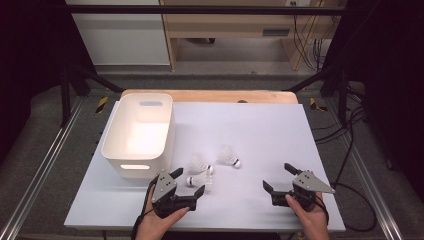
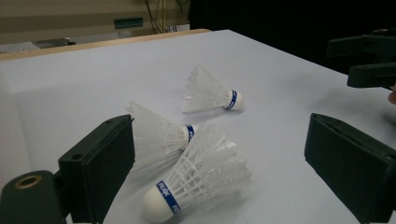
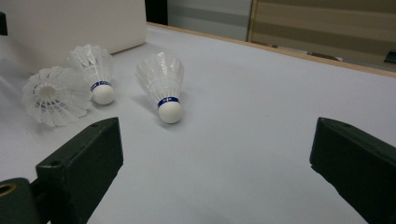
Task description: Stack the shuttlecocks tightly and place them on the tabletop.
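Three shuttlecocks on the worktop; both grippers open, nothing held.

Worktop: white sheet over a wooden top. White bin stands at its left part. Left gripper sits just in front of the bin's near right corner, jaws spread wide; near shuttlecock lies on its side between them, cork toward the camera, pads not pressing on it. Right gripper rests well apart to the right, jaws wide, bare sheet between them. Middle shuttlecock lies touching the near one, its feathers close beside the left gripper's left jaw. Far shuttlecock lies apart from the pair, cork pointing toward the right gripper.
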Demonstrator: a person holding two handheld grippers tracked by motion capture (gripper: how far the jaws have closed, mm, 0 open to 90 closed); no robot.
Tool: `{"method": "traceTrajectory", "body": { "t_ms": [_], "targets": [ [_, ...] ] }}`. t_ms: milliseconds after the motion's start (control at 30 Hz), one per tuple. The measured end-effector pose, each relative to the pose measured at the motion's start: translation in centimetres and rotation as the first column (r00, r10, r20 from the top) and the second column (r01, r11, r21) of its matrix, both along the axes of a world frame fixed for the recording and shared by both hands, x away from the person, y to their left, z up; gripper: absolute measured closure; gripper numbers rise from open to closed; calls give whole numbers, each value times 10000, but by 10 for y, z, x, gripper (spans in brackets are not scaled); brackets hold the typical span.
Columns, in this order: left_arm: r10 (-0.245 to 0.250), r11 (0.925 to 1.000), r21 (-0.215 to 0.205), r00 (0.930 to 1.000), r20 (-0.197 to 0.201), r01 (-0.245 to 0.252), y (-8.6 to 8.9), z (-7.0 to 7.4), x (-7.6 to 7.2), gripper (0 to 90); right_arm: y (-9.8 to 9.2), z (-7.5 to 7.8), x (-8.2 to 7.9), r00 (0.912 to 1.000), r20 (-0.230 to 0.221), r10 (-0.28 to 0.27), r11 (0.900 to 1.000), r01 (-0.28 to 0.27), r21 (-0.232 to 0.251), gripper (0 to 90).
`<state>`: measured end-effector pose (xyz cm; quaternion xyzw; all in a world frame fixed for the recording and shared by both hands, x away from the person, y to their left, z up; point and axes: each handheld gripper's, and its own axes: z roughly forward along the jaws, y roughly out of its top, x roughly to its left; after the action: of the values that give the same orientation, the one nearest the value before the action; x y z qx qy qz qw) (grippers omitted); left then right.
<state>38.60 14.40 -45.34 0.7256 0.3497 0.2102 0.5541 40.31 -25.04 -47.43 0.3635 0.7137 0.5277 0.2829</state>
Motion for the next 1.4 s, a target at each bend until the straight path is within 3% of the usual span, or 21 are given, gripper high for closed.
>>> {"method": "traceTrajectory", "body": {
  "t_ms": [300,700,833,967,1133,1400],
  "targets": [
    [151,9997,-197,9998,108,-149,26,0,-13,86,0,-1,1,9998,-205,18,10000,-17,46,32],
    [223,9991,-359,9981,568,-203,60,1,-26,42,1,-1,1,9997,-225,-23,10000,21,-80,31],
    [411,9974,-614,9963,759,-364,75,-1,-28,39,2,0,0,9997,-231,-35,10000,34,-23,31],
    [795,9938,-860,9914,1039,-706,92,-1,-26,33,4,0,1,9999,-168,-6,9999,4,-154,33],
    [1285,9876,-1103,9787,1602,-1117,106,-2,-22,35,6,0,0,10000,-36,27,9997,-28,-257,36],
    [1614,9840,-1076,9667,1985,-1421,118,-6,-20,38,13,-1,0,9997,-200,128,9993,-134,-340,43]
  ]
}}
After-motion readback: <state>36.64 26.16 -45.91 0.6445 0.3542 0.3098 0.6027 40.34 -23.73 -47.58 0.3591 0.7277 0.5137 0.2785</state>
